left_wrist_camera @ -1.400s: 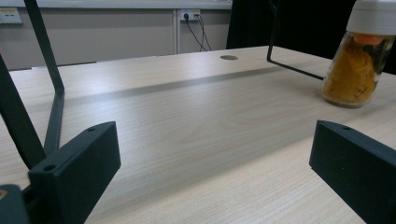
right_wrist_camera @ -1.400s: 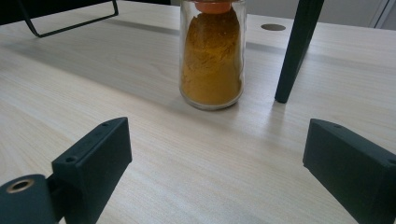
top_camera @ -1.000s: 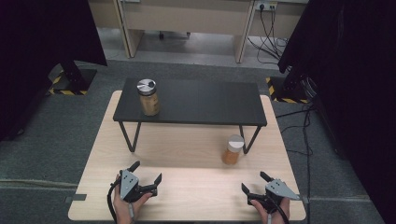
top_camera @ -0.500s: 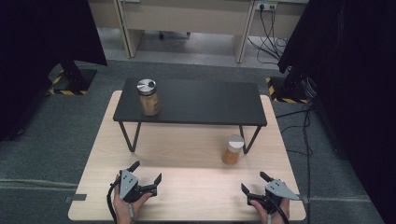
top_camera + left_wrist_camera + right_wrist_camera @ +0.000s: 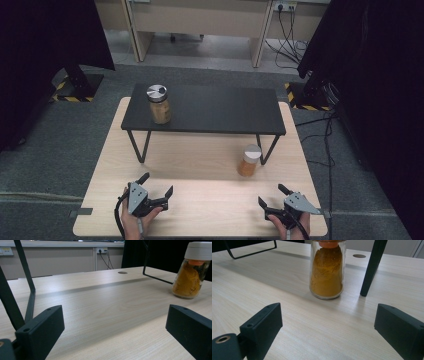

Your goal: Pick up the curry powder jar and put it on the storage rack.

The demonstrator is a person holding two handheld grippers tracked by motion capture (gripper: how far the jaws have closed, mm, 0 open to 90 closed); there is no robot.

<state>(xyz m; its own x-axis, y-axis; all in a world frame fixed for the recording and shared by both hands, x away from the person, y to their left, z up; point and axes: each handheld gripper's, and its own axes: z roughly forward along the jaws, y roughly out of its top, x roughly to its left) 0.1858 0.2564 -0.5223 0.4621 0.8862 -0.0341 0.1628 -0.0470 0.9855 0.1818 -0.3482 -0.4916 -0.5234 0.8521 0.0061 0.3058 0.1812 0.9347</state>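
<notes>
We read no label or writing on either jar. Our left tongs (image 5: 156, 186) and right tongs (image 5: 272, 196) both rest released near the front edge of the tabletop (image 5: 200, 200), jaws spread wide with nothing between them. A white-capped jar of orange powder (image 5: 248, 160) stands upright just ahead of the right tongs, beside a leg of the black shelf (image 5: 215, 110). A silver-lidded jar (image 5: 159, 104) stands upright on that shelf, well ahead of the left tongs.
</notes>
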